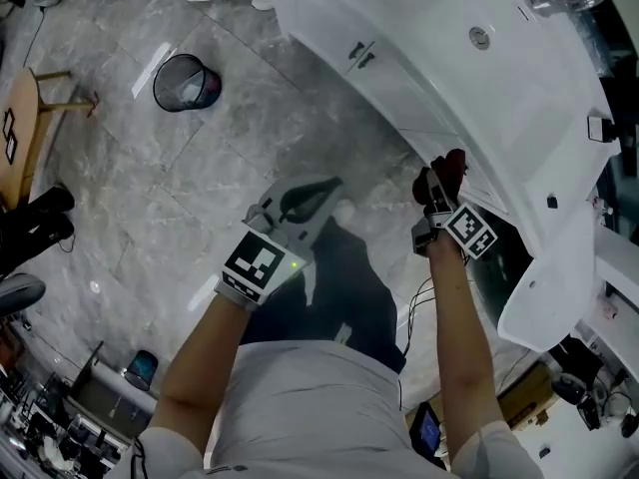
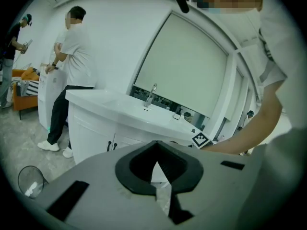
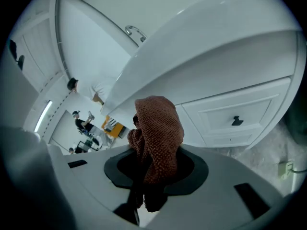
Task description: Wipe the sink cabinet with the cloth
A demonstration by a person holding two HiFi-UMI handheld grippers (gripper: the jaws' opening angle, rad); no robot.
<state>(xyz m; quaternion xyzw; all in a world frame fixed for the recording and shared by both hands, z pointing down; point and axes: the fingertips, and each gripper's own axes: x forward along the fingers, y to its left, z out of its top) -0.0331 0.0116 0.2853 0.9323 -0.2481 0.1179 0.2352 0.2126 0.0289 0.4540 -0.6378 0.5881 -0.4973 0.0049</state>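
- my right tool (image 1: 442, 180) sits just to the 3 o'clock side of centre in the head view, and its jaws are clamped on the cloth (image 1: 454, 163).
- in the right gripper view the cloth (image 3: 158, 128) is a rust-brown knitted wad that stands up out of the right tool (image 3: 153, 174) toward 12 o'clock, with a dark tail hanging toward 6 o'clock.
- the cloth is right up by the white front of the sink cabinet (image 1: 419, 58), under the overhang of its top. i cannot tell whether it touches.
- the sink cabinet (image 3: 225, 128) fills the 3 o'clock side of the right gripper view, where a drawer carries a small black knob (image 3: 236, 121).
- my left tool (image 1: 321, 192) is near the middle of the head view, well apart from the cabinet, over the grey marbled floor (image 1: 150, 188).
- in the left gripper view the left tool (image 2: 156, 169) has its jaws drawn in to a narrow slit with nothing between them, and the sink cabinet (image 2: 91, 128) stands beyond at 10 o'clock.
- a black mesh bin (image 1: 187, 83) stands on the floor at 10 o'clock.
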